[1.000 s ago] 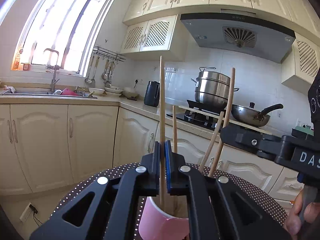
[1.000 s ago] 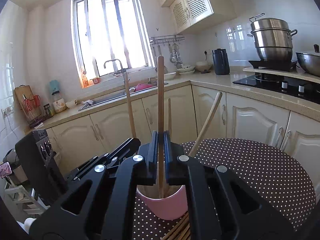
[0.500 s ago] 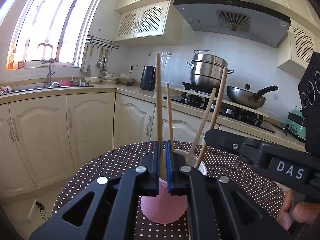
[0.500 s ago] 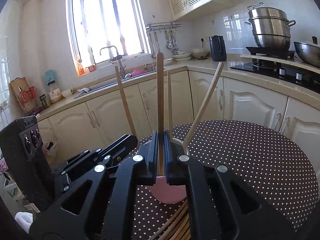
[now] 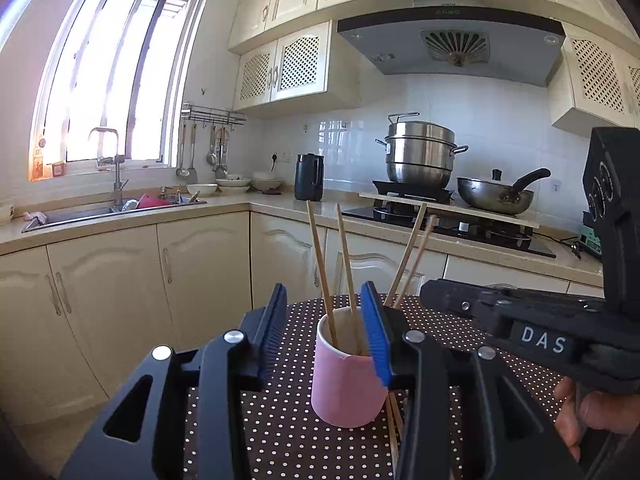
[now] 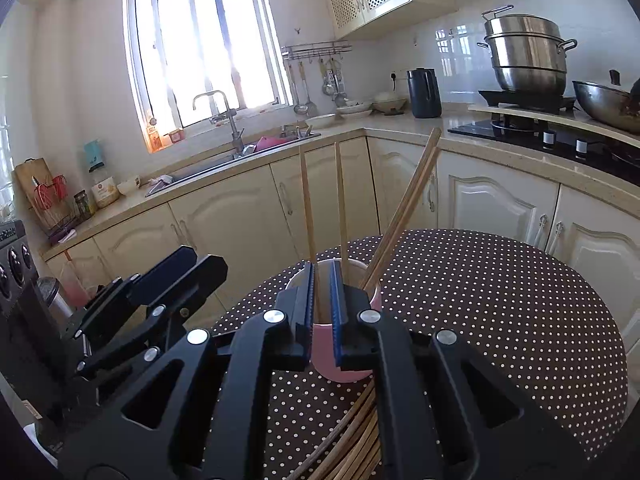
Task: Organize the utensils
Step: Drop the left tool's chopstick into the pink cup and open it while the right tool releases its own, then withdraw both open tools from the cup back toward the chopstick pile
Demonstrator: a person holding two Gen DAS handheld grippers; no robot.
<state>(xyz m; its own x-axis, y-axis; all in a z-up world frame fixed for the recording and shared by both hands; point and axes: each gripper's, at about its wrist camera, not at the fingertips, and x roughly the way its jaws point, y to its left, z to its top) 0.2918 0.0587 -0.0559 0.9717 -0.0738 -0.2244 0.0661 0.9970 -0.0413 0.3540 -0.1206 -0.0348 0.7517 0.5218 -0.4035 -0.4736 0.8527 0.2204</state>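
A pink cup (image 5: 347,376) stands on the dotted round table (image 5: 472,352) with several wooden chopsticks (image 5: 320,264) upright in it. My left gripper (image 5: 326,332) is open and empty, its jaws wide apart just before the cup. My right gripper (image 6: 322,304) is open by a narrow gap and holds nothing; the cup (image 6: 328,364) and its chopsticks (image 6: 404,208) stand right behind its jaws. More chopsticks (image 6: 352,448) lie flat on the table under the right gripper. The right gripper's body shows in the left wrist view (image 5: 532,332).
Cream kitchen cabinets (image 5: 120,300) and a counter (image 5: 280,206) run behind the table. A sink (image 5: 112,210), a black kettle (image 5: 309,178), a steel pot (image 5: 420,156) and a wok (image 5: 496,196) stand on it. The left gripper's body (image 6: 132,320) is left of the cup.
Both grippers have opened and let their chopsticks go; these now stand in the cup. Both grippers have drawn back a little from the cup.
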